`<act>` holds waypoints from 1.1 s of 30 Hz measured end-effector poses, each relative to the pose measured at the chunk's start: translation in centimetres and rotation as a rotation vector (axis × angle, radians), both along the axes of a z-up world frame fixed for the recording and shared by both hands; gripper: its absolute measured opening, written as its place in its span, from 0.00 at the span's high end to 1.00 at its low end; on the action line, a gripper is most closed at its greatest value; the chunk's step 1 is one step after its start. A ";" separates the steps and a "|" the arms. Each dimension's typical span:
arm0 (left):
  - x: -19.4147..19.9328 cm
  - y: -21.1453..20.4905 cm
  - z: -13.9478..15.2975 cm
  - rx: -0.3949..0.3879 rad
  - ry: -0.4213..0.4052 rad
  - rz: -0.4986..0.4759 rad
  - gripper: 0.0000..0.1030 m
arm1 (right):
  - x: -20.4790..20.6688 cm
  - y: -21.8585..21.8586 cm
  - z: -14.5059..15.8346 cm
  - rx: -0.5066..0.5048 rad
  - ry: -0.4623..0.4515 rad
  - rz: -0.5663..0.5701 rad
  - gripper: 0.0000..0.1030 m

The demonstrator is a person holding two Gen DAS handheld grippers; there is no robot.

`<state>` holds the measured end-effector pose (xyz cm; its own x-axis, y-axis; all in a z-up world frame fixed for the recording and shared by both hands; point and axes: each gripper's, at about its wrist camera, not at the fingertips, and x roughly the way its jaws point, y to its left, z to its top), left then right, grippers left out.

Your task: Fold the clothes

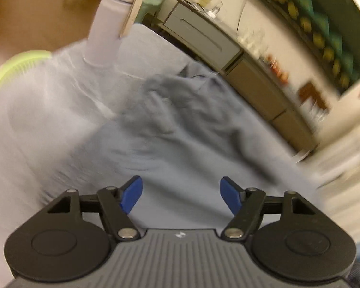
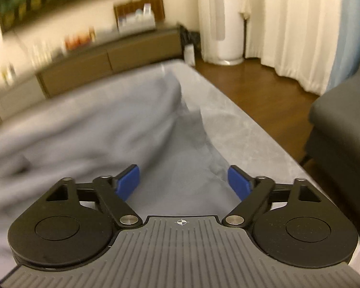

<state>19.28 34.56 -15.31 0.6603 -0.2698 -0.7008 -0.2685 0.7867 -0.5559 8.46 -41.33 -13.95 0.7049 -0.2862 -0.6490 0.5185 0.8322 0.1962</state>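
One grey garment [image 1: 180,120], crumpled across the grey marble-patterned table [image 2: 240,124].
One white bottle [image 1: 108,26] and one green fan [image 1: 16,67] standing beyond it; two grippers above the cloth, left gripper [image 1: 181,195] and right gripper [image 2: 183,181] both spread wide, blue pads [image 1: 132,198] pinching nothing.

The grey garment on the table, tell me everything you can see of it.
The grey garment is soft, matte cloth, bluish grey, blurred in both views. It lies unfolded and rumpled across the pale marbled table, bunched into darker wrinkles near its middle and smoother toward the cameras. In the right wrist view its edge runs diagonally, leaving bare tabletop beside it. What kind of garment it is I cannot tell. The left gripper and right gripper are open above it; no pad presses on it.
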 end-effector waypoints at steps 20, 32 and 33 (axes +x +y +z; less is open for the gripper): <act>2.7 -3.7 -0.7 -0.129 -0.016 0.050 0.22 | 11.6 44.8 0.2 -0.580 -0.067 1.197 0.13; 7.7 -3.1 -4.2 -0.144 0.032 0.007 0.26 | 8.7 46.1 1.8 -0.706 0.049 1.236 1.00; 8.1 -3.5 -4.5 -0.119 0.048 -0.002 0.42 | 8.4 45.7 1.3 -0.707 0.049 1.211 1.00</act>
<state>27.33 31.03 -19.77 0.6262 -0.3542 -0.6945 -0.2955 0.7166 -0.6318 16.83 4.38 -12.61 0.7273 0.2024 -0.6558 -0.5882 0.6761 -0.4437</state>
